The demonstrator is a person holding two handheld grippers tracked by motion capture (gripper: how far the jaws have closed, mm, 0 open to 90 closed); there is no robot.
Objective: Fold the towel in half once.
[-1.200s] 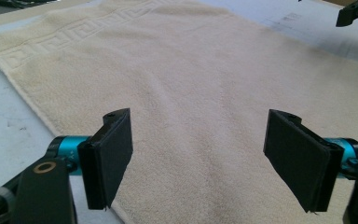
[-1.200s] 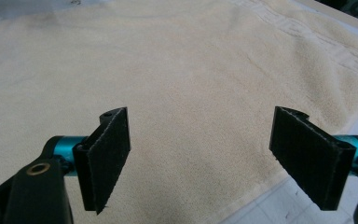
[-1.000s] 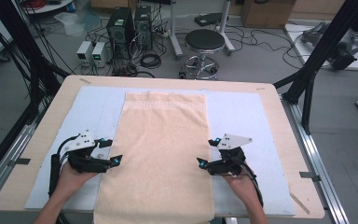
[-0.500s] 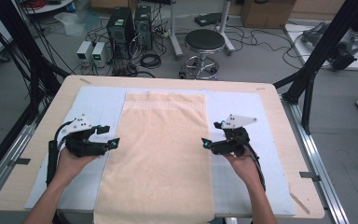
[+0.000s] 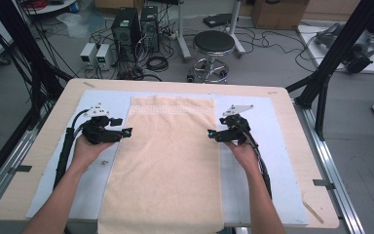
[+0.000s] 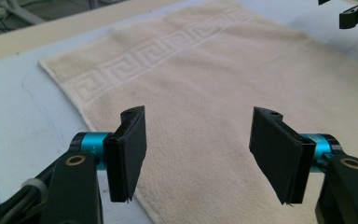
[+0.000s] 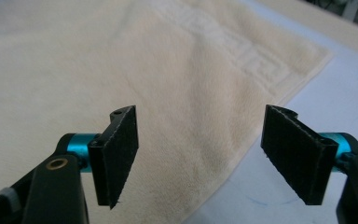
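A cream towel [image 5: 168, 161] lies flat on the pale blue mat [image 5: 272, 161] that covers most of the wooden bench [image 5: 39, 146], with nothing resting on the cloth. Its long axis runs from the person's edge of the bench straight away toward the far edge, so the towel reads as a tall strip in the high view; the end with the woven key-pattern border [image 5: 173, 110] is the far one, and the near end hangs just over the front edge of the bench. The left tool [image 5: 126, 131] sits at the towel's left long edge, roughly a third of the way down from the far end, jaws pointing inward across the cloth. In the left gripper view the two black pads [image 6: 133, 149] stand apart over the towel's edge with nothing pinched between them: the tool is released, though its jaws have just been closing. The right tool [image 5: 211, 133] mirrors it at the right long edge, at about the same distance from the far end, also pointing inward. In the right gripper view its pads [image 7: 121, 149] straddle the towel's edge, one over the cloth and one over the blue mat, again apart and gripping nothing, the jaws likewise having just been narrowing. Both hands rest behind the tools, forearms coming in from the near side.
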